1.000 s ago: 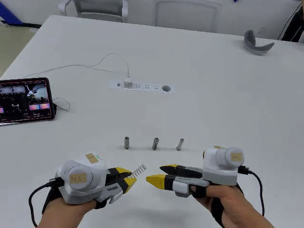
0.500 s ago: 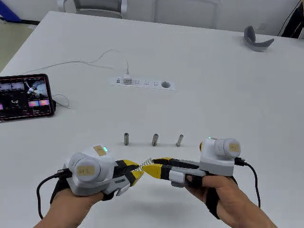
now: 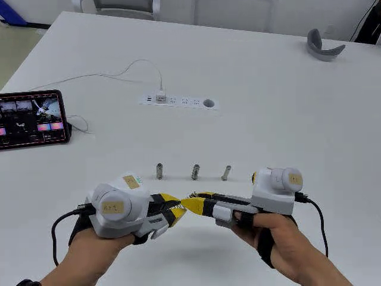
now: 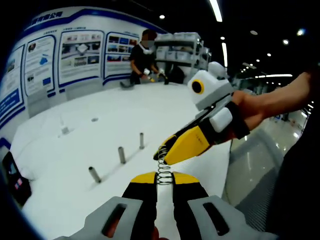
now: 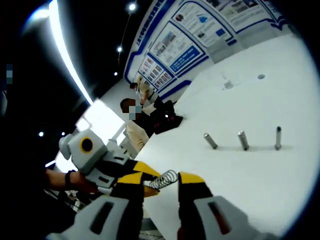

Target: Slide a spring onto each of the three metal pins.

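**On the near side of the worktop — one spring between two grippers**

Closest to you, your left gripper is clamped on the lower end of a spring. In the left gripper view the spring stands up out of the yellow tips. Your right gripper meets it tip to tip, with its jaws standing narrow around the spring's free end. Whether they actually pinch the coil I cannot tell from either gripper view.

Both grippers hang over the white worktop, and the spring is clear of every pin. Just beyond the tips, the three metal pins stand in a row, apart from one another.

Farther back a white power strip lies flat, with a thin cable trailing off to the left. A tablet with a lit screen sits at the left edge — and a grey curved piece lies at the far right.
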A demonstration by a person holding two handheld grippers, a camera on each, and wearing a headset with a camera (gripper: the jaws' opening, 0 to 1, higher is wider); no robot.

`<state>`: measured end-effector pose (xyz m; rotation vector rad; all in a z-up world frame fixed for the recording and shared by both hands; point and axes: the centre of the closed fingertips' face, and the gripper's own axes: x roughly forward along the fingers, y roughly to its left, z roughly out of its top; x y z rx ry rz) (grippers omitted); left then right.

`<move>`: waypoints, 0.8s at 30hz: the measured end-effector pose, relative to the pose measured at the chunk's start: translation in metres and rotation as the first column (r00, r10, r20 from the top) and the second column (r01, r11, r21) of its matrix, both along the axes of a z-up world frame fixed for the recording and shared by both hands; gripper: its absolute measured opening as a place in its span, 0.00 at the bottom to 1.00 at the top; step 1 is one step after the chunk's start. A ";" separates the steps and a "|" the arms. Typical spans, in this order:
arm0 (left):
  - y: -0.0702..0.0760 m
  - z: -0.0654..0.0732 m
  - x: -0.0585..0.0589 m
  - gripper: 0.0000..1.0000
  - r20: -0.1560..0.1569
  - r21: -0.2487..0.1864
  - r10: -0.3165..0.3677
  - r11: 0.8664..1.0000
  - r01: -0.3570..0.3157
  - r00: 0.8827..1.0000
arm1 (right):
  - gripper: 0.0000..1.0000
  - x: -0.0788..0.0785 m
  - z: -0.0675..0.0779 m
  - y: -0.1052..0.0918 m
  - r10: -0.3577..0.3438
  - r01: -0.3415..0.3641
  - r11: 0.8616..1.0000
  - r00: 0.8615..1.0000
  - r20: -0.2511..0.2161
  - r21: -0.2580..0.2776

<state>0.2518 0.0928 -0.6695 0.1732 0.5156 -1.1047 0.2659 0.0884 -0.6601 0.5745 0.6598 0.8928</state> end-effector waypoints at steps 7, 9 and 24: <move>-0.002 -0.002 -0.004 0.10 0.003 0.012 -0.021 1.000 0.021 1.000 | 0.14 0.003 0.002 -0.003 -0.017 0.017 1.000 1.000 -0.004 0.010; -0.002 -0.002 -0.005 0.10 0.003 0.014 -0.023 1.000 0.023 1.000 | 0.14 0.003 0.002 -0.002 -0.013 0.013 1.000 1.000 -0.002 0.011; -0.006 0.003 -0.008 0.10 -0.013 -0.003 -0.082 0.997 0.082 0.997 | 0.12 -0.006 0.019 0.002 0.107 -0.098 0.991 0.990 0.092 -0.096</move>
